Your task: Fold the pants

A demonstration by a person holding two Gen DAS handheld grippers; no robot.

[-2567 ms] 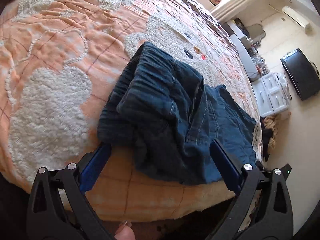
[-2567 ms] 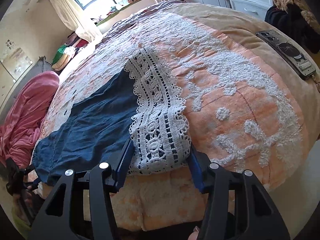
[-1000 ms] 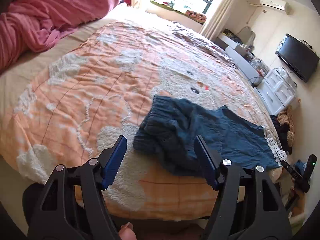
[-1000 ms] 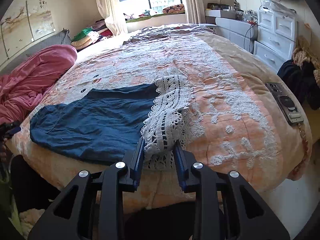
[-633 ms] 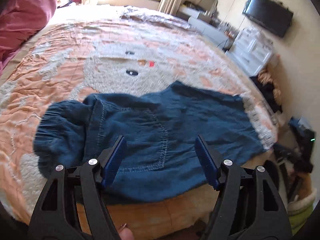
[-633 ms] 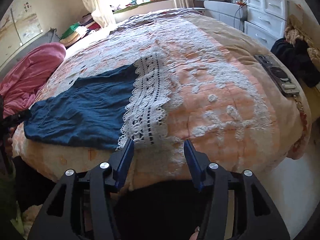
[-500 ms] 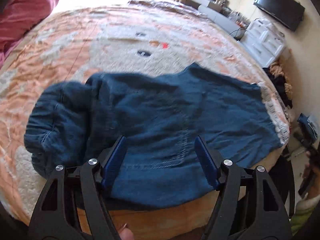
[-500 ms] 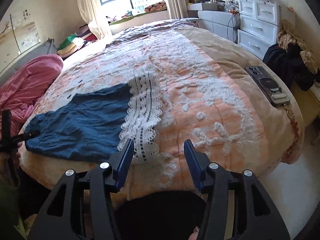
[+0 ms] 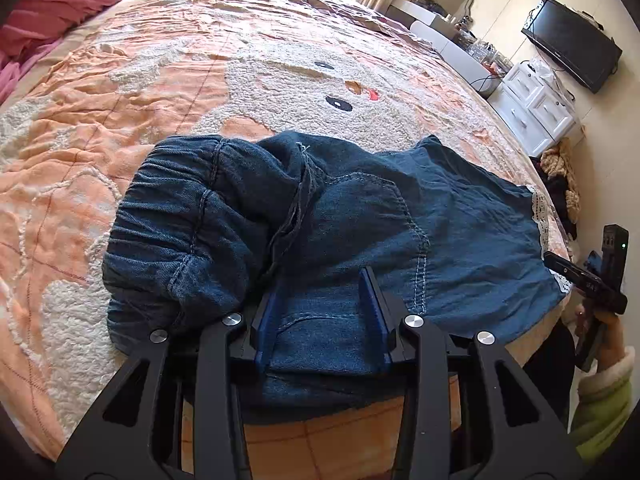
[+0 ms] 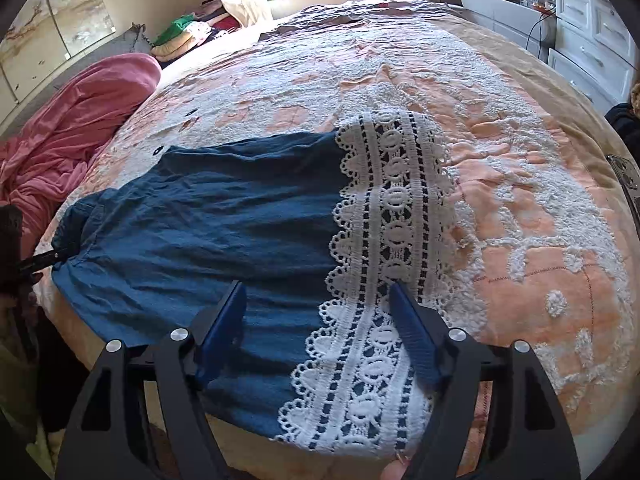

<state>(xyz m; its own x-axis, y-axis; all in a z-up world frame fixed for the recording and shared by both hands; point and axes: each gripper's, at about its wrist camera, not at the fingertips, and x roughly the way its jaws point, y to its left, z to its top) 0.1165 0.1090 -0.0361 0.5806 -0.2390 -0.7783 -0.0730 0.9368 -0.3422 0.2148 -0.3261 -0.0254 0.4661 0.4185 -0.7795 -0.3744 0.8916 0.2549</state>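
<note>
Dark blue denim pants [image 9: 360, 216] lie across the near edge of the orange and white bedspread [image 9: 200, 80], their elastic waistband bunched at the left. A white lace hem [image 10: 392, 216] ends the leg. My left gripper [image 9: 322, 300] is low over the seat of the pants near a back pocket, its jaws partly closed with denim between them. My right gripper [image 10: 318, 308] is open over the leg end, one finger on denim and one at the lace. The pants [image 10: 208, 224] fill the middle of the right wrist view.
A pink blanket [image 10: 80, 120] is heaped at the bed's left. White drawers [image 9: 536, 108] and a black TV [image 9: 572, 56] stand along the far wall. A phone-like device [image 10: 626, 176] lies on the bed's right edge. The right gripper and a green sleeve [image 9: 600, 396] show beside the bed.
My left gripper has dropped onto the pants and its jaws have narrowed around the denim. My right gripper has moved in from off the bed edge and now spans the lace hem.
</note>
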